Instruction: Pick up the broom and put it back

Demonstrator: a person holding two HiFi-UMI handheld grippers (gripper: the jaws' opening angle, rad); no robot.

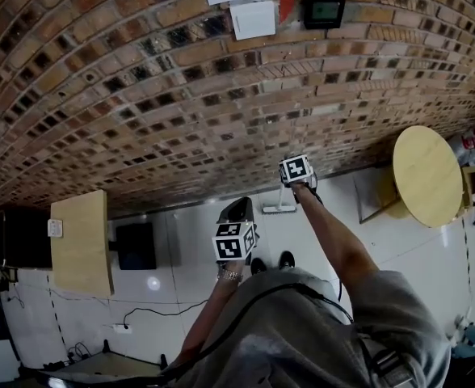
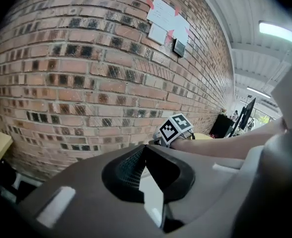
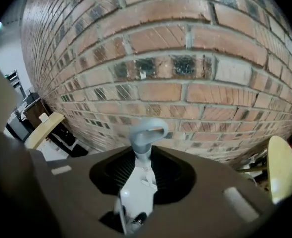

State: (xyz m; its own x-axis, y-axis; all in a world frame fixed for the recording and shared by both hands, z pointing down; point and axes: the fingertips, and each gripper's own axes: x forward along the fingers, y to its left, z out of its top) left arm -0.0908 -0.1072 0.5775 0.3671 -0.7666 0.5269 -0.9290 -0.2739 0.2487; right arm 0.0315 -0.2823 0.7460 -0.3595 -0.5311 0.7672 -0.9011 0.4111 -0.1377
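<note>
now your right gripper (image 3: 145, 157) is clamping its fingers on the broom (image 3: 137, 192) handle, loop pointing twelve o'clock at the brick wall (image 3: 185, 88); left gripper (image 2: 145, 148) fingers are sitting together, empty. seemingly you are putting it back: next, lean it steadily there.

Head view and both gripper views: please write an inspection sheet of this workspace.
Surface: white tiled floor.
Job's things: broom, its grey looped handle end between the right jaws.
Clutter: round wooden table, rectangular wooden table, black box, all near the wall.
Grippers: right gripper shut on the broom; left gripper shut, empty.
Cables: power strip with its cable on the floor.
Surroundings: brick wall with papers pinned up.
</note>
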